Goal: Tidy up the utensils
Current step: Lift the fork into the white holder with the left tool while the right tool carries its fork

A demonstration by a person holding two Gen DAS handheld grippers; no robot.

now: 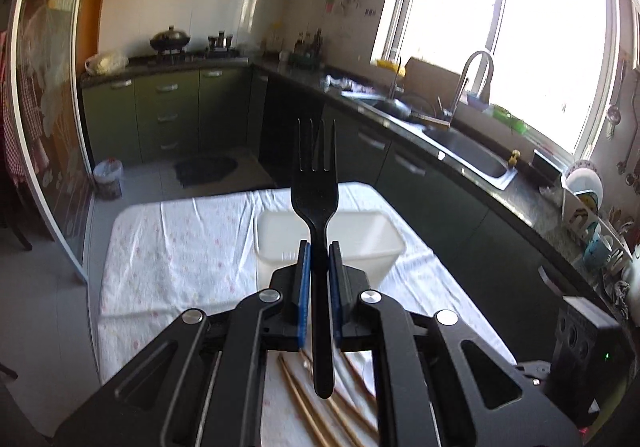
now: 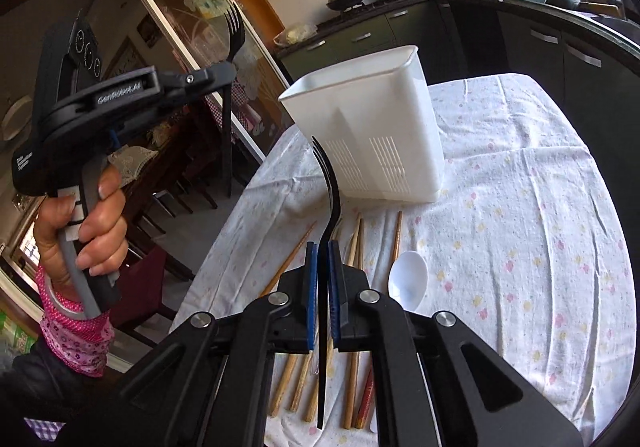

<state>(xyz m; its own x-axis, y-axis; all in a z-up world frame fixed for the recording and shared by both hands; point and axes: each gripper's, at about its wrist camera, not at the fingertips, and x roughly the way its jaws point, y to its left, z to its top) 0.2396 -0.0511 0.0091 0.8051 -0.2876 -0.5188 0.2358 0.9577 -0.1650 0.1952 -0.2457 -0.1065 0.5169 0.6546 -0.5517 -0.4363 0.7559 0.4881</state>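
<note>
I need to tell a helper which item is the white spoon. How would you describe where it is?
Start at the white bin on the floral tablecloth. Nearer the camera lies a row of wooden chopsticks. The spoon lies at that row's right edge: the only white, round-bowled piece among thin brown sticks.

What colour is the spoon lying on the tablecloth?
White; the spoon shows best in the right wrist view.

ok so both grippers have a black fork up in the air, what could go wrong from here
1. The right gripper pinches its fork edge-on by the thin handle, so it may swivel or slip.
2. The white holder looks light; a fork catching its rim could tip it.
3. Both forks heading for the one holder together could collide; the left gripper holds its fork upright.
</note>
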